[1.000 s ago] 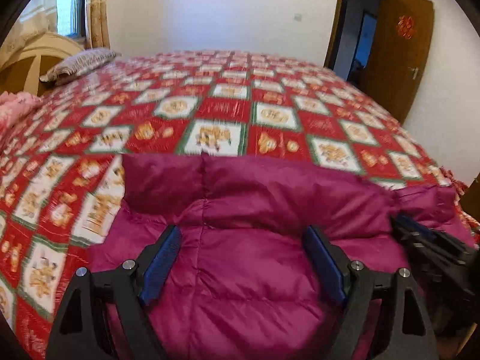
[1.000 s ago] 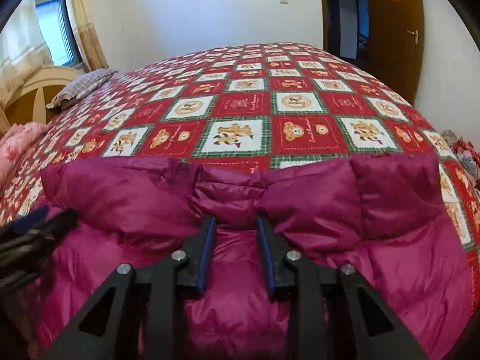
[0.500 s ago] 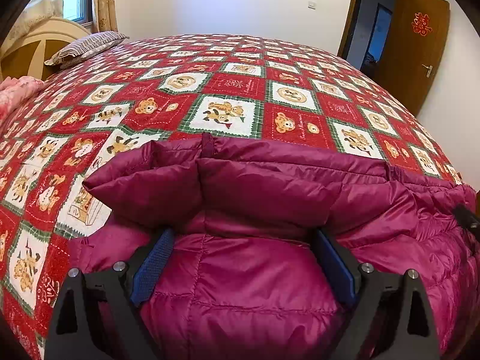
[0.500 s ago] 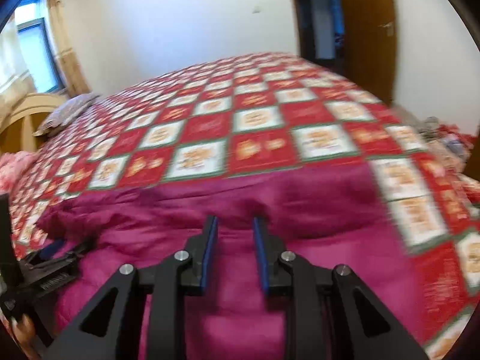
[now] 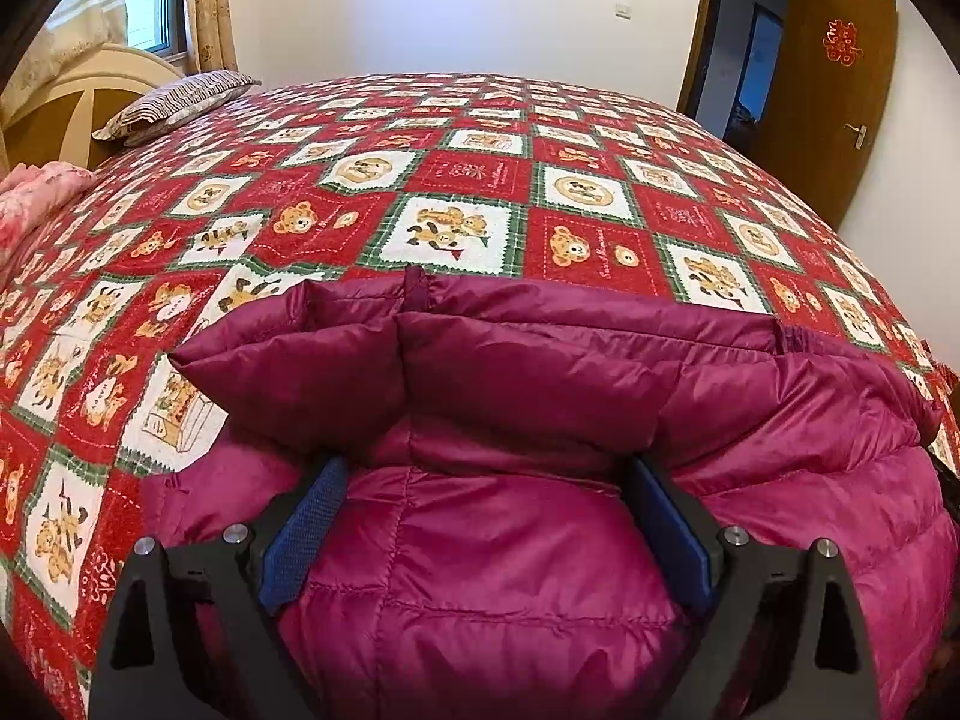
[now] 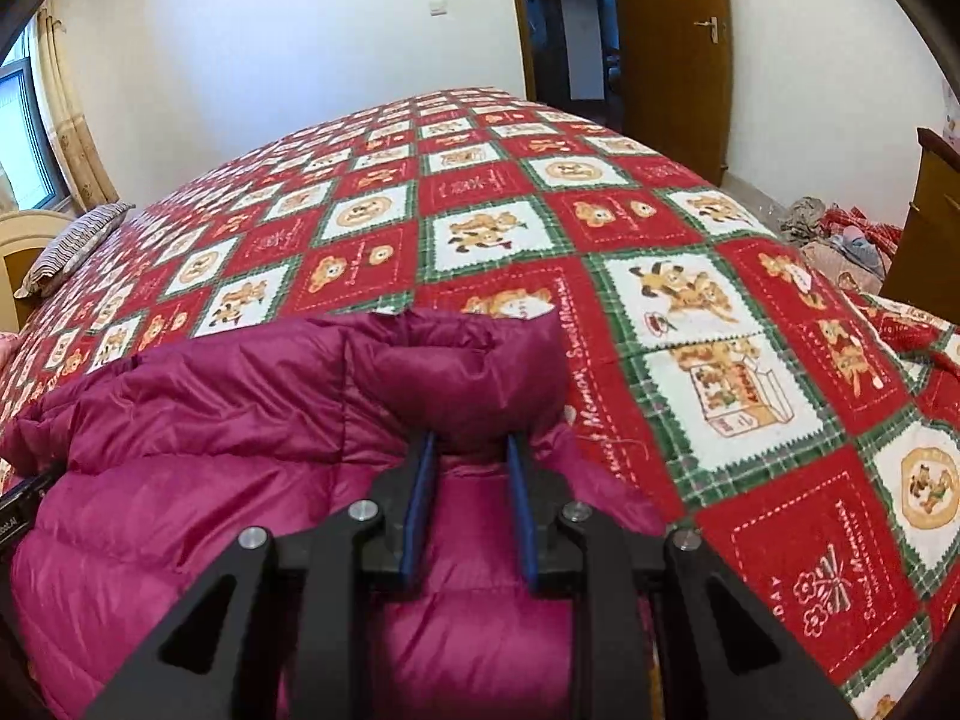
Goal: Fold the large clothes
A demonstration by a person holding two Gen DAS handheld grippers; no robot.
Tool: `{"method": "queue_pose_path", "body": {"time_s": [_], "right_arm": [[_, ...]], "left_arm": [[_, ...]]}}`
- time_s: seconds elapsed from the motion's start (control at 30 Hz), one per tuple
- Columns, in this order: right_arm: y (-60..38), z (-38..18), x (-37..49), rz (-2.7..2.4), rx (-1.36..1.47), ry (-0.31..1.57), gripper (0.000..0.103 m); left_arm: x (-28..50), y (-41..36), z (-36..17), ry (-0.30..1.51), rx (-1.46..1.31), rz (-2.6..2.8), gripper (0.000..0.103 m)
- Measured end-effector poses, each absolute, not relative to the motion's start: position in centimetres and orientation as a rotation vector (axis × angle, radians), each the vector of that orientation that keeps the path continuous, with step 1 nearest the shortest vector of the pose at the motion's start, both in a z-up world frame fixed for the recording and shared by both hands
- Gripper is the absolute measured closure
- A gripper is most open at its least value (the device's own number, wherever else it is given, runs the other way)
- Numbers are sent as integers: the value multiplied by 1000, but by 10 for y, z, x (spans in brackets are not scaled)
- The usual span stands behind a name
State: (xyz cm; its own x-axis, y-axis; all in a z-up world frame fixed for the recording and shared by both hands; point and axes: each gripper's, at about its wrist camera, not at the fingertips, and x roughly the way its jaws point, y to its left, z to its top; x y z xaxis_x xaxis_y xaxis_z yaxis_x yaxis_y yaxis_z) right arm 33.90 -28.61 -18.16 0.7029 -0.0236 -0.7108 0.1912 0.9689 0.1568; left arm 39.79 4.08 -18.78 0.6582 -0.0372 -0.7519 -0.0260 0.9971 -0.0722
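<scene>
On the teddy-bear patchwork bed [image 5: 456, 180], the left hand-held gripper [image 5: 486, 474] gapes around the puffy magenta down jacket [image 5: 510, 570]; the right hand-held gripper [image 6: 471, 450] pinches its fold, which should be laid flat evenly.

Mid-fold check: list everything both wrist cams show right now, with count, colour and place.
down jacket: one, magenta, near bed edge
bedspread: one, red, white and green bear checks, covers bed
striped pillow: one, grey, far left by headboard
pink bedding: one, left edge
door: one, brown, open, far right
floor clutter: pile, mixed colours, right of bed
left gripper: black, blue pads, wide apart over jacket
right gripper: black, blue pads, narrow gap pinching jacket fold
</scene>
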Motion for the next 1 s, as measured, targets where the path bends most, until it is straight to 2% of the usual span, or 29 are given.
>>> {"method": "queue_pose_path", "body": {"time_s": [0.2,0.33,0.47,0.7,0.9,1.0], "right_arm": [[-273,-164,330,-178,111,823,78],[-247,-122,277,-99,113,665,78],[-196,-108,241,59,119,630,78],[-116,-142,241,205,84,689,78],[-105,-173,246,196,77,766,78],[-104,-181,250,193,71,787,78]], "left_arm": [[375,46,-170,870,-44,-27,9],[332,68,-147,810,-86,-63,9],[290,97,-142,768,-171,-35,9],[259,118,-161,756,-238,44,9],[265,130,-192,843,-376,32,9],[264,126,-194,820,-375,41,8]]}}
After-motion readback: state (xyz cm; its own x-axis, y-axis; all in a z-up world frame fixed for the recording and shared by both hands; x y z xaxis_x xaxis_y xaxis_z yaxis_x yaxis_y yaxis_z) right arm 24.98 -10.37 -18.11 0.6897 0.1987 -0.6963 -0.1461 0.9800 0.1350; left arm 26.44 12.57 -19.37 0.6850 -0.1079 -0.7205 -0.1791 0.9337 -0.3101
